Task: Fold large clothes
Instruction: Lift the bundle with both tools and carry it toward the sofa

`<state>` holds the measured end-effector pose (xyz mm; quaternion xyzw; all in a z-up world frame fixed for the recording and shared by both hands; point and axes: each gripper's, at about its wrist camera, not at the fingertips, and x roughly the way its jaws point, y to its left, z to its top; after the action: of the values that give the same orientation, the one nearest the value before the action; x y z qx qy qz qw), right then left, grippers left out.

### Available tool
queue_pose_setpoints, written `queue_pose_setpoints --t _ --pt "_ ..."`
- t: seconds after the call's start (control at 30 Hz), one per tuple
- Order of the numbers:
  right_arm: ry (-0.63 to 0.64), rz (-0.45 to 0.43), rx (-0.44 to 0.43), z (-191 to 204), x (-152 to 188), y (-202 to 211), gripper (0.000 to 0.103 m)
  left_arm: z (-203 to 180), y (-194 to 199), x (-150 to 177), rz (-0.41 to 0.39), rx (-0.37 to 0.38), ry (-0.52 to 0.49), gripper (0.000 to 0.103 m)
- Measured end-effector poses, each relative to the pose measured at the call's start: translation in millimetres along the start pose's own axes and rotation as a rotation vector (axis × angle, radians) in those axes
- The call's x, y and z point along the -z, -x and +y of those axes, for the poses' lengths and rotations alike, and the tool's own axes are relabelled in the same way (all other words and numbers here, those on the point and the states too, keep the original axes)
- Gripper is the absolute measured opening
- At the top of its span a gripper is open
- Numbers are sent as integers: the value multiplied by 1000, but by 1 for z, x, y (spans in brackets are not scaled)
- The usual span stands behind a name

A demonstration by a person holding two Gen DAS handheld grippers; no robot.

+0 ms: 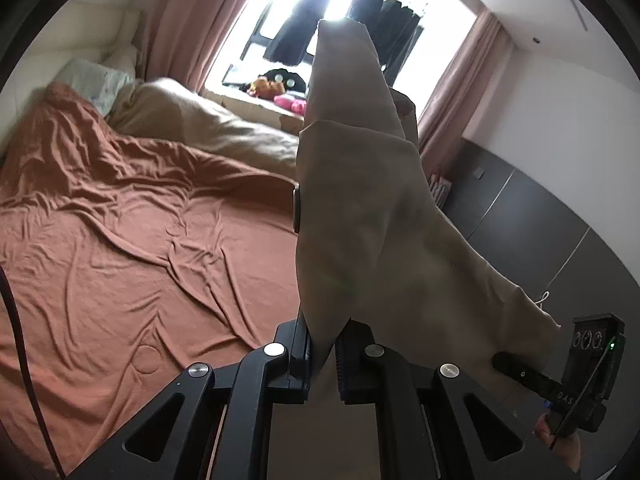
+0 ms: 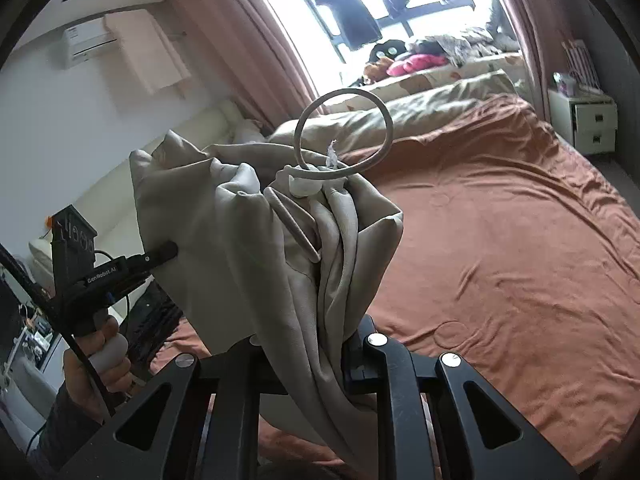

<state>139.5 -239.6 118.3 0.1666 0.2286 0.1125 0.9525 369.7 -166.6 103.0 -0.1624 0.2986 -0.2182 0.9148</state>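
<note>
Left gripper (image 1: 322, 354): jaws closed on a bunched edge of the beige garment (image 1: 352, 208), cloth pinched between the pads and rising forward out of the grip. Right gripper (image 2: 320, 356): likewise clamped on a gathered thickness of the same garment, several folds passing between its fingers. The garment is held aloft between the two tools, clear of the bed (image 1: 132, 216); in the left view its far corner runs across to the right gripper's tip. A drawcord (image 2: 344, 132) with a toggle stands up in a stiff loop from the bunched hem or waist section near the right grip. Assessment: the fabric is soft, thin and limp, light for its size, with a smooth finish that may slip under a shallow pinch; it will sag and collapse wherever unsupported. Recommended hold is at opposite corners or along a seam or corded hem, where the doubled cloth gives the pads more to bite, keeping the cord out of the fold. Beyond the garment lies the rust-coloured sheet, wrinkled, then a tan duvet (image 1: 224, 128) and pillows. Furthest, curtains (image 1: 192, 20) flank a bright window (image 1: 340, 4) with dark clothing hung before it.
</note>
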Motion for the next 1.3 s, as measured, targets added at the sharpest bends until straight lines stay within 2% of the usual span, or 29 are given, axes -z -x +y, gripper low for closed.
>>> queue_pose_setpoints --t 0.27,0.47,0.67,0.93,1.3 --pt "72 -26 -50 54 9 37 13 3 79 -12 -82 -6 -11 9" --pt "101 -22 -108 81 9 35 13 22 133 -19 -144 -25 -1 9" --pt "167 -16 -174 119 6 26 13 50 189 -27 -208 -81 13 9" --pt "262 22 -264 157 -9 -22 13 102 257 -40 -292 -158 39 9" --pt "321 83 -380 190 -26 -103 13 188 325 -54 -374 -266 89 9"
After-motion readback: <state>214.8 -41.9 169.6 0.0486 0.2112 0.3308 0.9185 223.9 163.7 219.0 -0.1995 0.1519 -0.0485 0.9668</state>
